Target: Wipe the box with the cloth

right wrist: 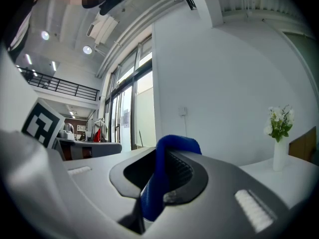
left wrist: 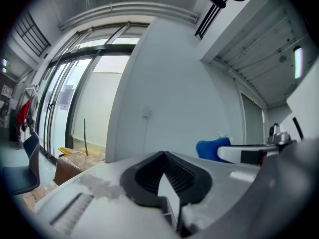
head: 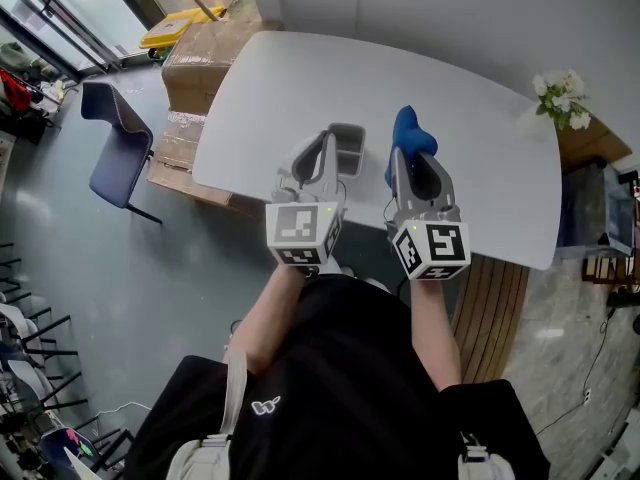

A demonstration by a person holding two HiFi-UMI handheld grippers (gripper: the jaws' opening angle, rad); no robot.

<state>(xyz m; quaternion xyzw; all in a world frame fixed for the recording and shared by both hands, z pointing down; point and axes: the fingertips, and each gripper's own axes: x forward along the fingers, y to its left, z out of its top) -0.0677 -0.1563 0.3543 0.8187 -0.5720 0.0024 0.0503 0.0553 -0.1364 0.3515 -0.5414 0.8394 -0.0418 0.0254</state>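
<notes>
The left gripper [head: 322, 140] sits at the centre of the head view, just left of the right gripper [head: 415, 163]; both are held above the near edge of the white bench [head: 300, 78]. The grey box [head: 350, 148] is at the centre of that view, touching the right side of the left gripper's fingers [head: 318, 158]. In the left gripper view, the fingers of the left gripper [left wrist: 163, 159] are clenched on a thin pale wall edge, which appears to be the box [left wrist: 168, 190]; how deep the wall sits cannot be told. The blue cloth [head: 408, 133] stands directly above the right gripper in the head view, just right of the box. In the right gripper view, the fingers of the right gripper [right wrist: 167, 152] are grasping the cloth [right wrist: 152, 195], which runs up the middle of the frame between the black pads [right wrist: 192, 176] and folds over beyond the tips. A vase of white flowers [head: 562, 96] stands on the bench at the upper right of the head view and at the right of the right gripper view [right wrist: 279, 121]. A blue chair [head: 115, 138] and brown cartons [head: 200, 48] stand on the floor at the upper left.
</notes>
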